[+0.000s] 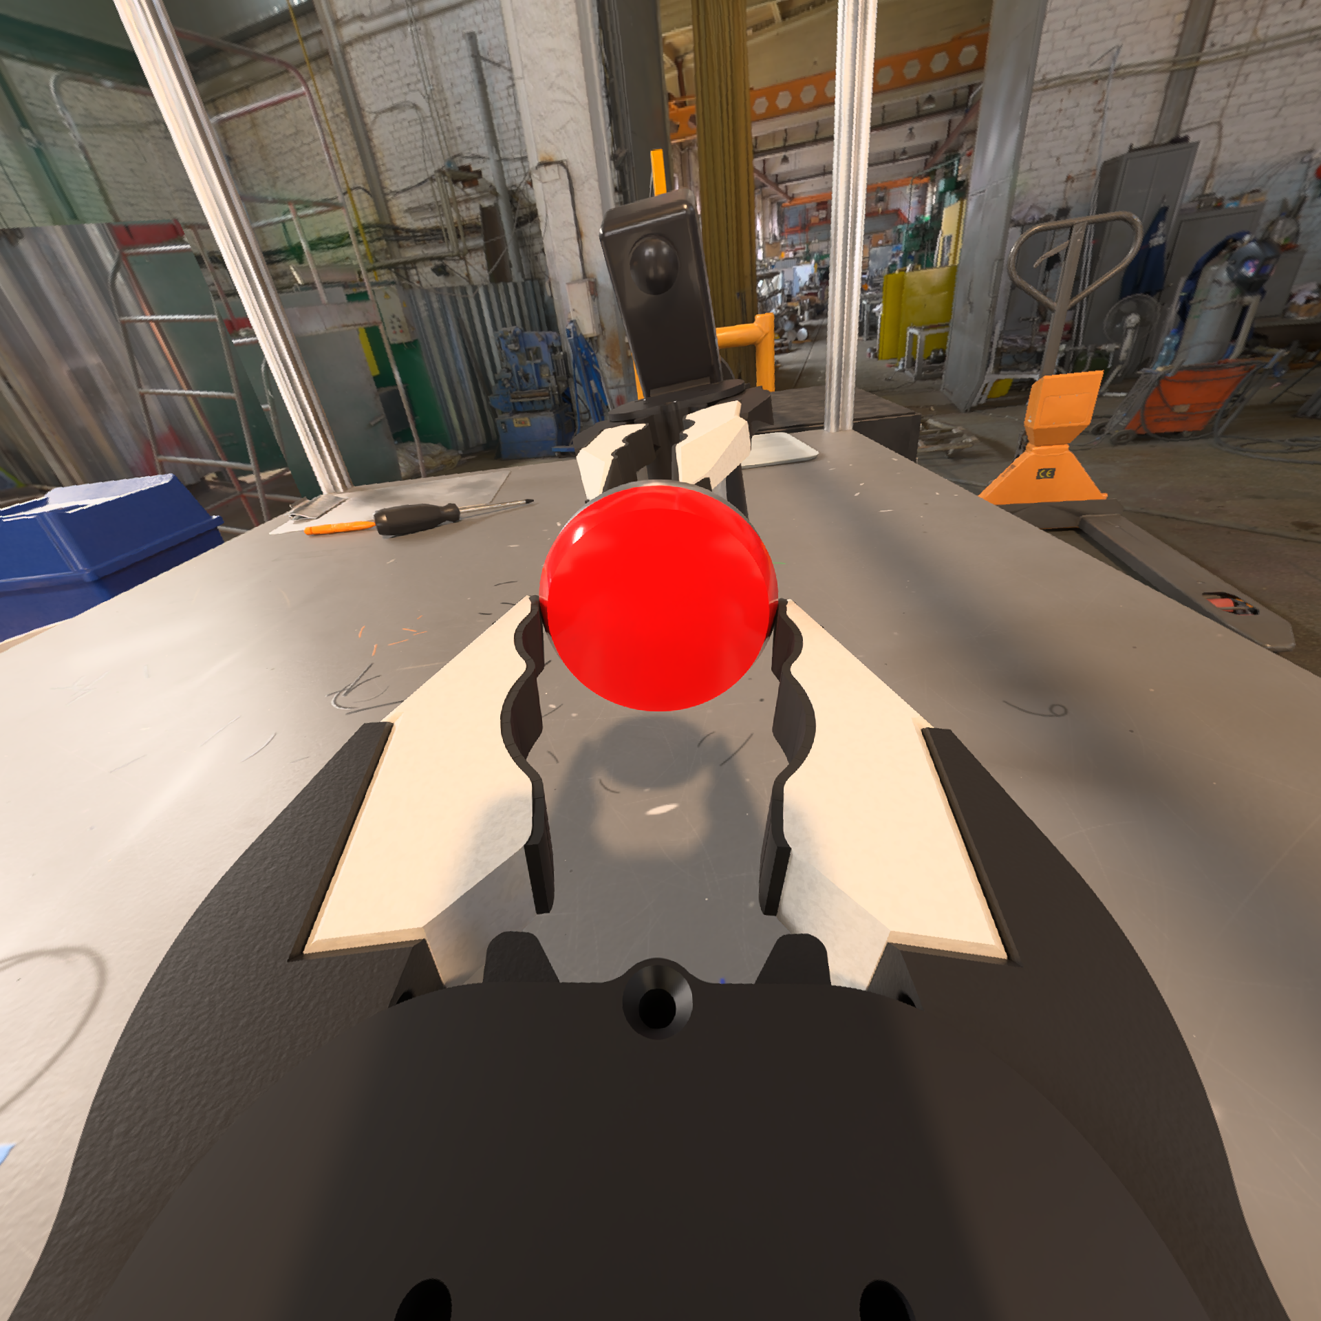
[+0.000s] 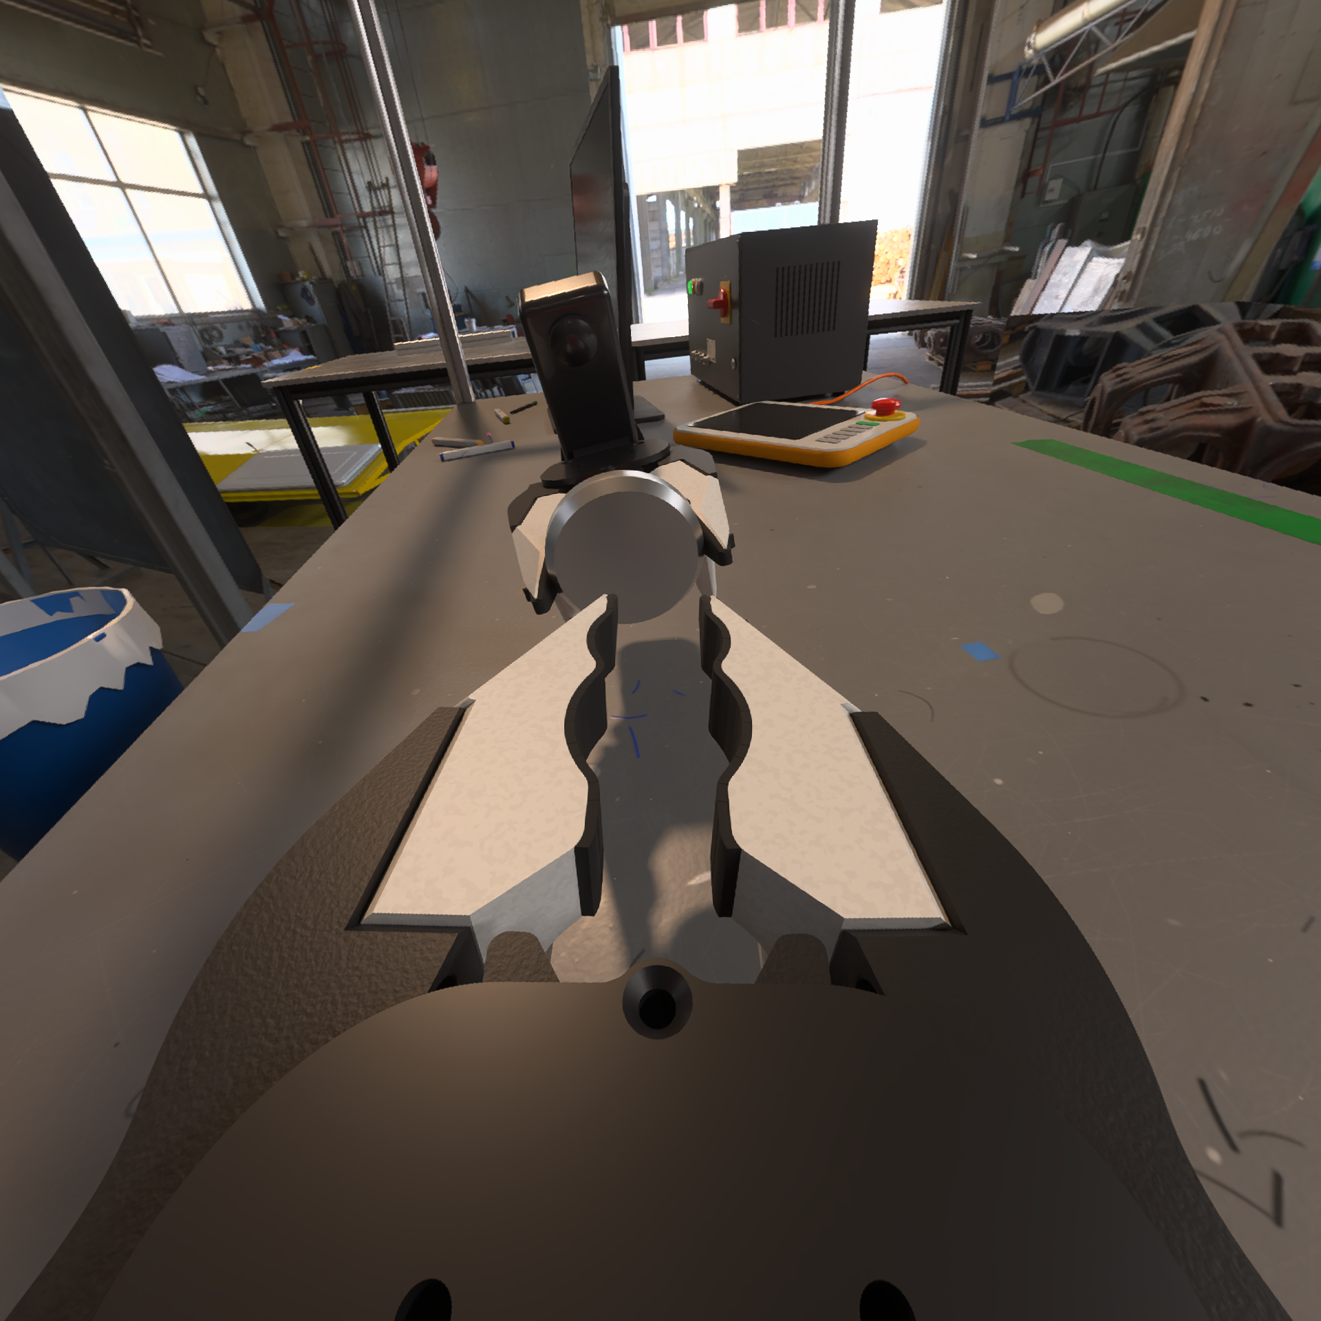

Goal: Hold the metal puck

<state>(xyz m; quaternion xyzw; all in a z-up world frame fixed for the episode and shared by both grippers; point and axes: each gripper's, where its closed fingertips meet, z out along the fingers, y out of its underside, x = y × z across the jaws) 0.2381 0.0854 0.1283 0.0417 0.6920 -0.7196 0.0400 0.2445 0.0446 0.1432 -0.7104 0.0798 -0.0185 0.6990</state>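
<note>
The metal puck (image 1: pixel 657 600) is held above the grey table (image 1: pixel 214 715). In the left wrist view it shows a glossy red face with a thin grey rim. In the right wrist view the puck (image 2: pixel 622 543) shows its flat grey metal face. My left gripper (image 1: pixel 657 607) is shut on the puck across its width; it also shows in the right wrist view (image 2: pixel 629 572). My right gripper (image 2: pixel 656 604) faces it, with its jaws a narrow gap apart and empty. Its fingertips (image 2: pixel 607 607) are just in front of the puck's lower edge. It shows behind the puck in the left wrist view (image 1: pixel 665 447).
A blue bin (image 1: pixel 93 536), a screwdriver (image 1: pixel 422 516) and an orange pen (image 1: pixel 339 529) lie far left. A yellow-edged pendant (image 2: pixel 793 429), a dark control box (image 2: pixel 779 307), a monitor (image 2: pixel 600 250), markers (image 2: pixel 475 450), green tape (image 2: pixel 1172 490) and a blue barrel (image 2: pixel 64 700) show in the right wrist view.
</note>
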